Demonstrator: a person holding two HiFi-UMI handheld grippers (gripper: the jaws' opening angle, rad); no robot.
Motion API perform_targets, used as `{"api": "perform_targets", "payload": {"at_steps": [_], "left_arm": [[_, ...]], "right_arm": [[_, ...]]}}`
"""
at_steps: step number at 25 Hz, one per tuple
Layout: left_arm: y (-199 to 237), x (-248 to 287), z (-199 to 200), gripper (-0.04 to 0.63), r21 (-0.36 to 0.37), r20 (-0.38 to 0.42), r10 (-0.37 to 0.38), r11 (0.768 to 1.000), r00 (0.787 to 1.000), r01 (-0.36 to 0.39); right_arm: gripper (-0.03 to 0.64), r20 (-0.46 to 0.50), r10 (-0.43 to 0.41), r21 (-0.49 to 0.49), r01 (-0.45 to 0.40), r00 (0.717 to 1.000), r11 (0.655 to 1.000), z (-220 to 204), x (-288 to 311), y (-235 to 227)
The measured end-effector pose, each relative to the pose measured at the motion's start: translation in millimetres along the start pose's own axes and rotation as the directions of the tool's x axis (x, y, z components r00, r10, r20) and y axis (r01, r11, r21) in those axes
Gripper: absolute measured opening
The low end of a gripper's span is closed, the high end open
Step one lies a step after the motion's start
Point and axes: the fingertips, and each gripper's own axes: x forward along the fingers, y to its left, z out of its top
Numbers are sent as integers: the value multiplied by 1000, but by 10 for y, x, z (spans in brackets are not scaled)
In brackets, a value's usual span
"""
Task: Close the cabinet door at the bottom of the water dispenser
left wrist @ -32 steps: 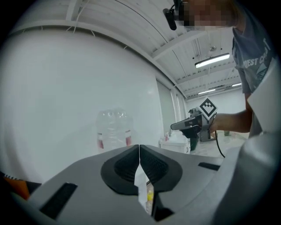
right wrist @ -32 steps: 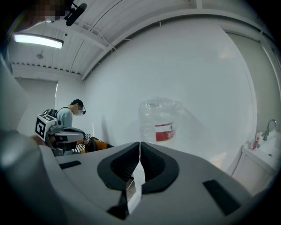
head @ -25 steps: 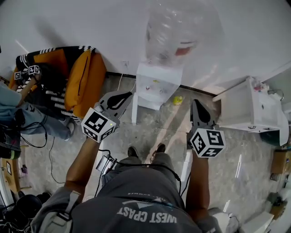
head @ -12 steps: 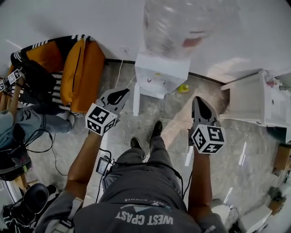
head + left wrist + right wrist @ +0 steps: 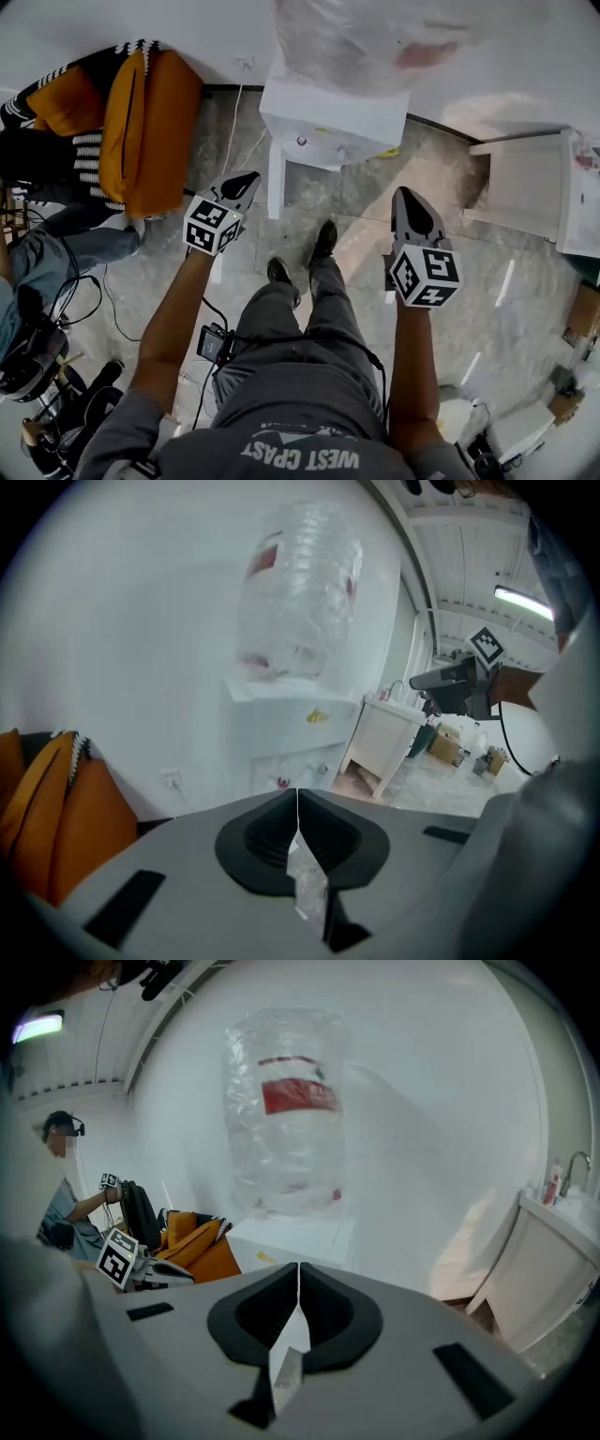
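Lowered left tool (image 5: 249,177), right tool (image 5: 405,193), angled downward

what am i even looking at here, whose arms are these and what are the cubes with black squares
No robot here: a person stands on a stone floor and holds a tool in each hand. Each tool ends in two-jaw tongs and carries a marker cube, part of the tool. The wide picture comes from a camera on the person's head, looking steeply down at the left tongs and right tongs. The other two come from cameras riding on each tool, looking along its jaws. In both, the jaws are closed together with nothing between them, so nothing is held. Ahead stands a white water dispenser with a clear bottle on top. A white panel juts out at its base, probably the open cabinet door.
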Motion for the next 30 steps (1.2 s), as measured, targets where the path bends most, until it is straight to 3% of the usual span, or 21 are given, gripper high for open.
{"api": "perform_targets", "payload": {"at_steps": [8, 17, 25, 30], "left_arm": [[259, 737, -933, 20, -98, -163, -10, 995, 987, -6], [509, 1333, -1926, 20, -195, -330, -16, 979, 944, -52], [641, 1630, -2512, 25, -293, -387, -26, 951, 922, -97], [707, 1780, -2690, 110, -344, -391, -16, 930, 920, -130]], "right_arm": [[30, -50, -21, 39, 23, 999, 999, -390, 384, -281], [31, -96, -25, 69, 32, 995, 997, -844, 691, -511], [31, -137, -28, 81, 39, 990, 996, -1192, 846, -677], [30, -154, -38, 82, 51, 987, 995, -1321, 895, -819]]}}
